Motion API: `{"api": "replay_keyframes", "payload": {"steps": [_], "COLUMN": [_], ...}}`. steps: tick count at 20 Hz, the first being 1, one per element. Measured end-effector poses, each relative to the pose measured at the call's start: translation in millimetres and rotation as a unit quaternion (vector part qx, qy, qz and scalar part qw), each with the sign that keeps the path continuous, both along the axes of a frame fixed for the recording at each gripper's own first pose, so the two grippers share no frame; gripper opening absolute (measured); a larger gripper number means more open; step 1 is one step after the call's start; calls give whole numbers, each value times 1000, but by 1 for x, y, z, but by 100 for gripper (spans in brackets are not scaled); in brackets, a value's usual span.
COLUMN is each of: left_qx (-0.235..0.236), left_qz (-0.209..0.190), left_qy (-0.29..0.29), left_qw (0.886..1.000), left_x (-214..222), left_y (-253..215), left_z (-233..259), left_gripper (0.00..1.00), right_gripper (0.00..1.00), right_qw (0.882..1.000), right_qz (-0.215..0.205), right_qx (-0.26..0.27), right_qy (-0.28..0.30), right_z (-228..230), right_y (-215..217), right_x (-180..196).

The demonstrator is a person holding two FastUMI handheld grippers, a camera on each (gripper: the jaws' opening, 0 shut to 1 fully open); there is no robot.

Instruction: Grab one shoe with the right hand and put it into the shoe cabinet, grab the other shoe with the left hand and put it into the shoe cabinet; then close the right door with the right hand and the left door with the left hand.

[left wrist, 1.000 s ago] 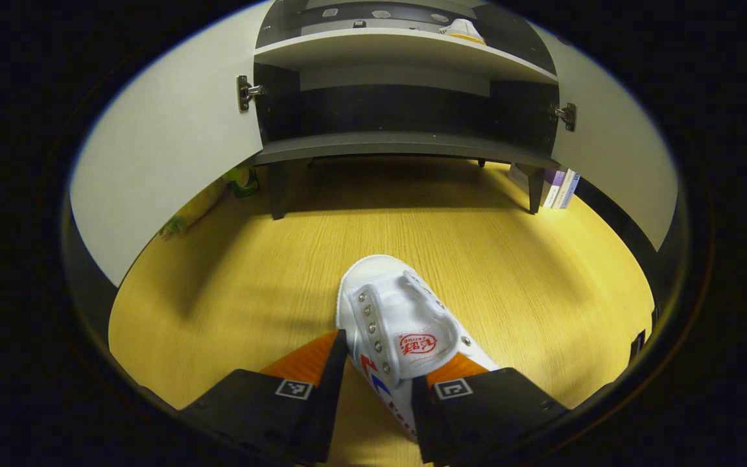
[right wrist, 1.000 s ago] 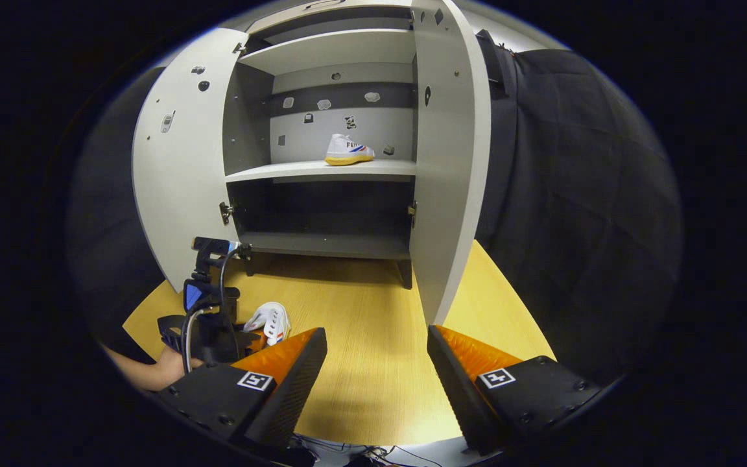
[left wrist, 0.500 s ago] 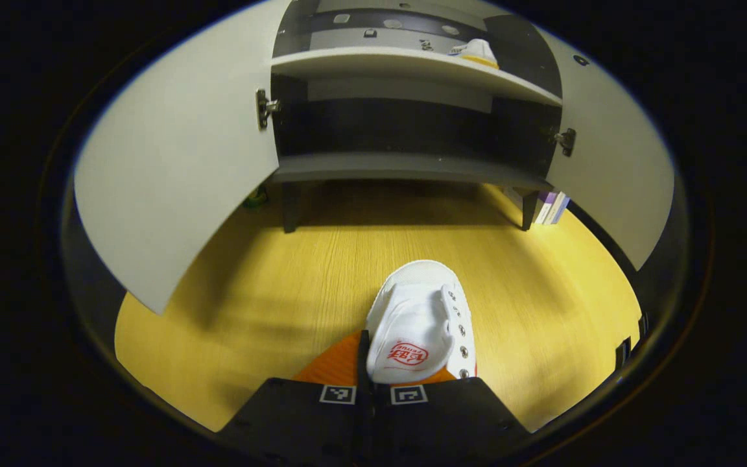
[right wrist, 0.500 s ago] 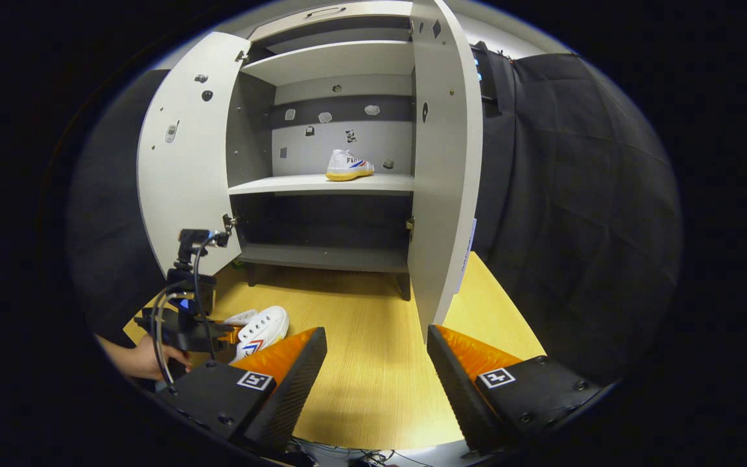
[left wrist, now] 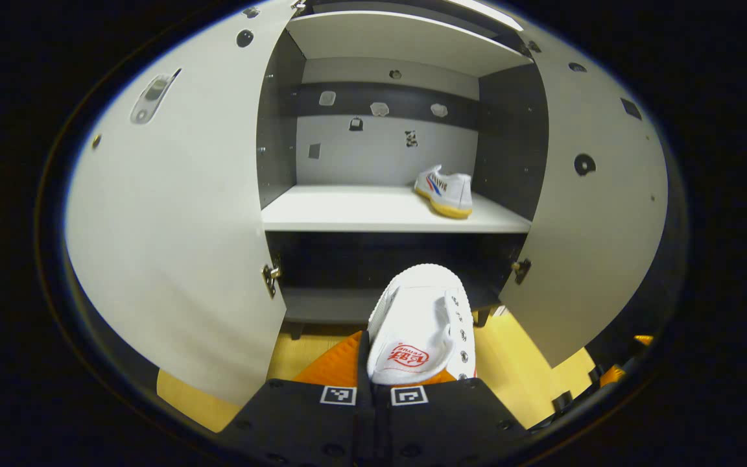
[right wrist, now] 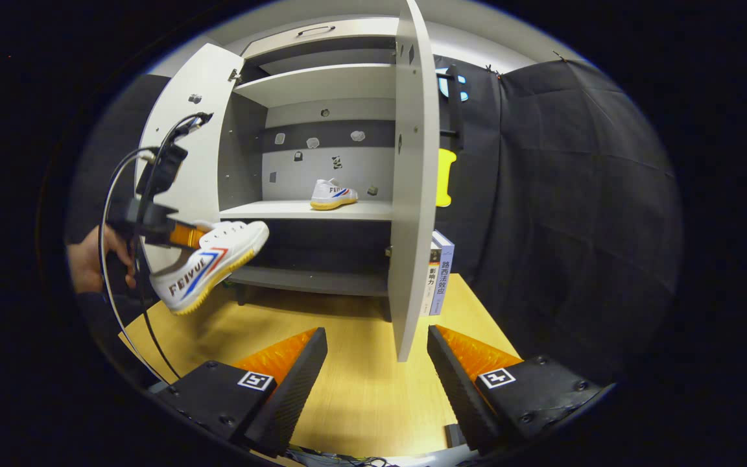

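In the left gripper view, my left gripper point(left wrist: 373, 370) is shut on the tongue of a white canvas shoe point(left wrist: 424, 318), held in the air in front of the open shoe cabinet point(left wrist: 386, 217). The other white shoe point(left wrist: 446, 190) stands on the middle shelf at the right. From the right gripper view, the lifted shoe point(right wrist: 208, 266) hangs toe-forward from the left gripper point(right wrist: 182, 235), to the left of the cabinet opening, and the shelved shoe point(right wrist: 331, 193) sits inside. My right gripper point(right wrist: 377, 363) is open and empty above the wooden floor, near the right door point(right wrist: 409, 181).
Both cabinet doors stand wide open: the left door point(left wrist: 179, 214) and the right door point(left wrist: 591, 214). Books point(right wrist: 439, 275) lean beside the cabinet behind the right door. A black cloth wall point(right wrist: 561, 194) hangs at the right. A hand point(right wrist: 94, 259) holds the left gripper.
The left gripper shut on the shoe, then lifted it off the floor up toward the cabinet's shelves. The right gripper stayed open and shifted only slightly.
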State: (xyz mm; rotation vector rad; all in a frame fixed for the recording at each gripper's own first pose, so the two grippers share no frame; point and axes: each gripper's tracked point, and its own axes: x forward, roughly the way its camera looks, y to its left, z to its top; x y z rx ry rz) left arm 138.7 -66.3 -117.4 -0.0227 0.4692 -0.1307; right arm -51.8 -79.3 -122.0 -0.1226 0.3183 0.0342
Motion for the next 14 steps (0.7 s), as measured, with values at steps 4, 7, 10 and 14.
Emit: {"api": "replay_keyframes", "payload": {"steps": [4, 7, 10, 14], "left_qx": [19, 32, 37, 40], "left_qz": [-7, 9, 34, 60], "left_qy": [-36, -59, -66, -41], "left_qw": [999, 998, 997, 997], "left_x": [62, 114, 169, 246], "left_y": [-8, -6, 3, 14], "left_z": [58, 90, 107, 103], "left_gripper": [5, 5, 5, 5], "right_gripper": [98, 98, 98, 98], "right_qw": [1000, 999, 999, 998], "right_qz": [-13, -22, -32, -53], "right_qx": [5, 1, 2, 6], "right_qy": [-24, -35, -41, -43], "right_z": [17, 23, 26, 27], "right_y": [-28, -44, -55, -74], "right_x": [0, 0, 4, 11]}}
